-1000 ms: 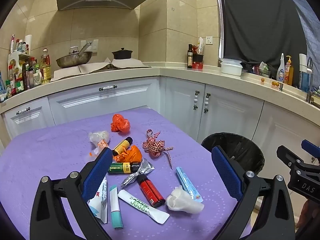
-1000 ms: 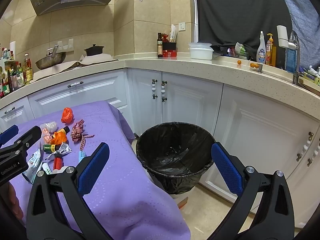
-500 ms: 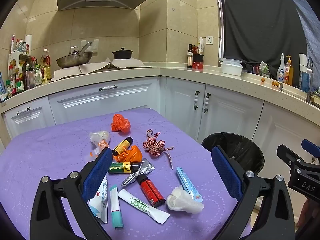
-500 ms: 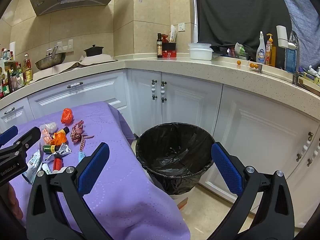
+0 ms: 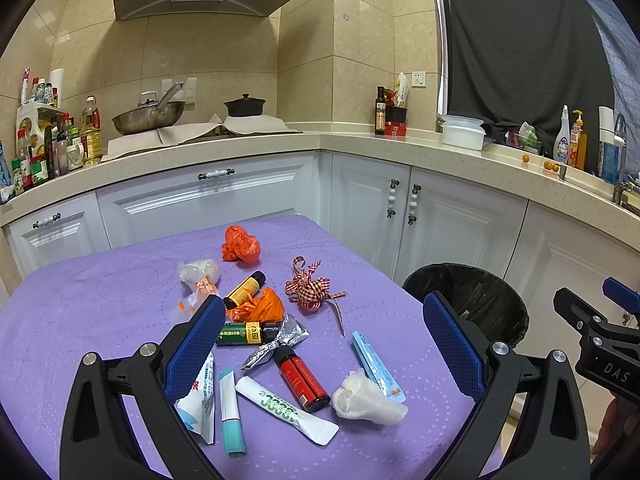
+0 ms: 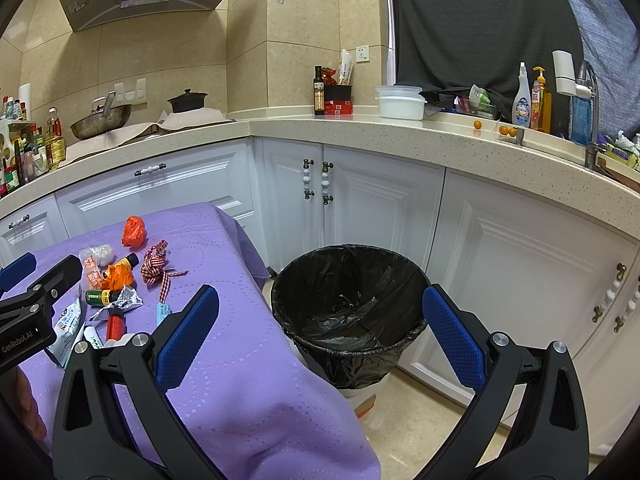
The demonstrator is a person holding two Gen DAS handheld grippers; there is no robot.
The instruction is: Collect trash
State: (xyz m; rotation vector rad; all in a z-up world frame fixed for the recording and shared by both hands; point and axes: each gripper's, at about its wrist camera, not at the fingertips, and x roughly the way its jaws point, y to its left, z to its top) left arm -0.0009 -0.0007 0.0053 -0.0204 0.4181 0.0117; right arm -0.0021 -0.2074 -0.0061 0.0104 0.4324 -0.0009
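Several pieces of trash lie on the purple tablecloth (image 5: pixel 80 308): an orange bag (image 5: pixel 240 244), a checked ribbon (image 5: pixel 308 288), a red bottle (image 5: pixel 302 378), a white tissue wad (image 5: pixel 366 400), a blue sachet (image 5: pixel 376 360), a white tube (image 5: pixel 286 408) and small bottles. My left gripper (image 5: pixel 324 340) is open and empty above the near trash. My right gripper (image 6: pixel 320 332) is open and empty, in front of the black-lined bin (image 6: pixel 348 308). The bin also shows in the left wrist view (image 5: pixel 472 300).
White kitchen cabinets (image 6: pixel 360 200) and a stone counter (image 6: pixel 400 136) curve behind the table and bin. A wok (image 5: pixel 148 118) and a pot (image 5: pixel 244 106) sit on the counter. The table's right edge (image 6: pixel 256 280) stands next to the bin.
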